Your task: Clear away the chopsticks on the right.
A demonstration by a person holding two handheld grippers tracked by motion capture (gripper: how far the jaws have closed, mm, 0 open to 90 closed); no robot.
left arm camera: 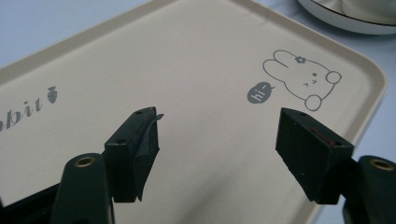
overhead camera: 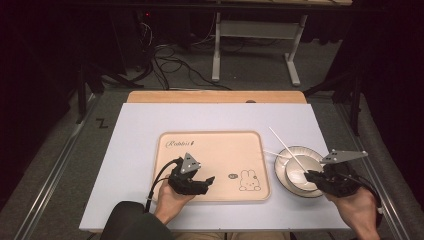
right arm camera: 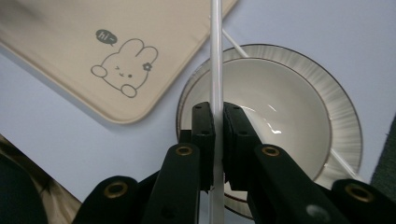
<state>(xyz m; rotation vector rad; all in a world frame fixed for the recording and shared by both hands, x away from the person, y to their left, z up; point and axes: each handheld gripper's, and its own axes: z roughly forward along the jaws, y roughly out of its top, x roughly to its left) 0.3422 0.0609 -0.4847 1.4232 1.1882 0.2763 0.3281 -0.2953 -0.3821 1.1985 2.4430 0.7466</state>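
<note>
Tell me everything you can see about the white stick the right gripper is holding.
The stick is thin, straight, plain white and smooth, maybe plastic. The right gripper is shut on its lower part, over the bowl. From above it slants up and away to the left, its far end over the table. A second stick lies across the bowl's rim.

We find the tray [overhead camera: 215, 142] bare and open to pass over. At its right the bowl [overhead camera: 302, 172] and two white sticks [overhead camera: 285, 145] crowd the surface [overhead camera: 140, 125], which lies free elsewhere.
</note>
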